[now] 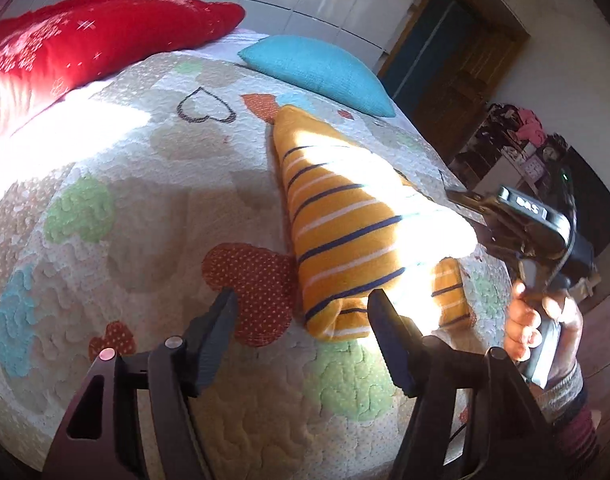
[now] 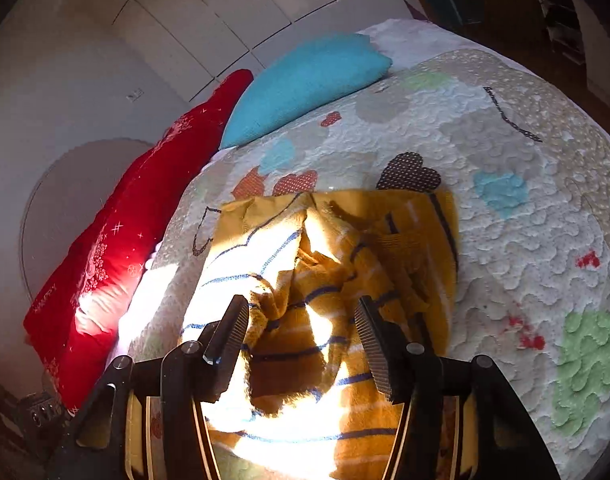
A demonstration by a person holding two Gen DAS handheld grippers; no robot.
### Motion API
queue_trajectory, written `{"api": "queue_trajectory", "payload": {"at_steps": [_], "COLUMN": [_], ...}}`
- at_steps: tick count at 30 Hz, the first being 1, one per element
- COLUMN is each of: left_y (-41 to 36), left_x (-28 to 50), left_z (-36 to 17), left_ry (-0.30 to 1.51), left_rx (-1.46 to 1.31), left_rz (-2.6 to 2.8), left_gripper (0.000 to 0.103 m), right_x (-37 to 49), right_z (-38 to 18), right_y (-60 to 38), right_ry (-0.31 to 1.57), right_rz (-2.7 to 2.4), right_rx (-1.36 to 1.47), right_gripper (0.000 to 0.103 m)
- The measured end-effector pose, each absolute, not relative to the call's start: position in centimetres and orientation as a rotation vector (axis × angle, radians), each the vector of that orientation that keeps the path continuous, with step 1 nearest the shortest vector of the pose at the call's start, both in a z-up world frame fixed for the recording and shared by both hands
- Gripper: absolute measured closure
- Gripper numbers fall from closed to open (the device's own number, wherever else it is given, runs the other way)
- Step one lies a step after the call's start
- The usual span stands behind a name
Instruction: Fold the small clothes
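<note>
Your striped garment lies lengthwise toward the pillows

Soft yellow knit, navy-white stripes, quilted bed; both hand-held grippers released, grasping nothing.

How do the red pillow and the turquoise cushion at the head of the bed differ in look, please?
The red pillow is long and stretched out, while the turquoise cushion is shorter and more compact. The red pillow carries a white printed pattern and looks smooth; the turquoise cushion is plain with a coarser weave. Sunlight hits one end of the red pillow, while the turquoise cushion lies in shade. Both rest on the quilt.
</note>
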State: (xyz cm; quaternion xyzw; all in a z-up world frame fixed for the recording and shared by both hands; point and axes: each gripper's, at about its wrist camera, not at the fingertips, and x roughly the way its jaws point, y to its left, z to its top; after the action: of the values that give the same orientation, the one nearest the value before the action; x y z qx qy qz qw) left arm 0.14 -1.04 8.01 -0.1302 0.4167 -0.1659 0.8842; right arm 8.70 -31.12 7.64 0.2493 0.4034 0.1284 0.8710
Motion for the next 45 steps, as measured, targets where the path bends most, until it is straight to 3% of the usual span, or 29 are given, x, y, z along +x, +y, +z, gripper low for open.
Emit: {"api": "queue_trajectory", "payload": {"at_steps": [4, 8, 10, 11, 12, 13, 14, 15, 16, 24, 29, 32, 33, 36, 41, 45], "left_y": [-5.4, -10.2, -12.2, -12.8, -13.2, -13.4, -13.4, -13.5, -13.5, -17.8, -20.6, -20.1, -19.5, -16.7, -12.7, -10.8], "left_x": [0.4, 0.3, 0.8, 1.3, 2.1, 2.8, 3.5, 4.2, 4.6, 1.3, 0.6, -0.1, -0.4, -1.2, -0.7, -0.1], "left_z": [8.6, 8.0, 7.1, 6.7, 6.3, 6.1, 5.9, 5.6, 5.5, 8.1, 6.1, 6.0, 6.3, 7.7, 9.3, 9.1], "left_ry": [0.79, 0.681, 0.671, 0.678, 0.694, 0.713, 0.74, 0.782, 0.82, 0.788, 0.862, 0.906, 0.911, 0.903, 0.877, 0.904], "left_rx": [-0.095, 0.151, 0.24, 0.259, 0.26, 0.245, 0.223, 0.202, 0.179, 0.163, 0.185, 0.159, 0.145, 0.093, 0.005, -0.05], "left_rz": [-0.417, -0.454, -0.449, -0.438, -0.431, -0.429, -0.433, -0.442, -0.448, -0.598, -0.638, -0.645, -0.657, -0.643, -0.551, -0.457], "left_gripper": [0.027, 0.026, 0.026, 0.026, 0.027, 0.038, 0.052, 0.088, 0.096, 0.096, 0.094, 0.088, 0.082, 0.051, 0.047, 0.042], "right_x": [12.6, 15.8, 16.7, 17.2, 17.5, 17.6, 17.6, 17.4, 17.0, 11.5, 9.8, 9.1, 8.5, 6.4, 4.3, 4.0], "right_z": [6.1, 4.8, 4.7, 4.5, 4.3, 4.2, 4.3, 4.4, 4.8, 9.1, 5.3, 3.0, 3.5, 6.9, 10.2, 6.0], "right_y": [-28.4, -26.7, -26.1, -25.8, -25.5, -25.3, -25.2, -25.3, -25.5, -32.5, -37.6, -38.7, -39.1, -39.9, -37.7, -35.0], "right_ry": [0.934, 0.98, 0.984, 0.999, 1.02, 1.025, 1.018, 1.008, 0.99, 0.794, 0.879, 0.944, 0.913, 0.812, 0.74, 0.854], "right_rz": [0.261, 0.308, 0.35, 0.384, 0.414, 0.428, 0.44, 0.45, 0.452, 0.437, 0.24, 0.196, 0.187, 0.154, 0.28, 0.273], "right_rx": [0.44, 0.409, 0.399, 0.407, 0.422, 0.431, 0.436, 0.449, 0.469, 0.57, 0.532, 0.521, 0.527, 0.497, 0.481, 0.474], "right_gripper": [0.038, 0.037, 0.046, 0.064, 0.074, 0.077, 0.088, 0.088, 0.088, 0.09, 0.089, 0.066, 0.066, 0.066, 0.071, 0.075]}}
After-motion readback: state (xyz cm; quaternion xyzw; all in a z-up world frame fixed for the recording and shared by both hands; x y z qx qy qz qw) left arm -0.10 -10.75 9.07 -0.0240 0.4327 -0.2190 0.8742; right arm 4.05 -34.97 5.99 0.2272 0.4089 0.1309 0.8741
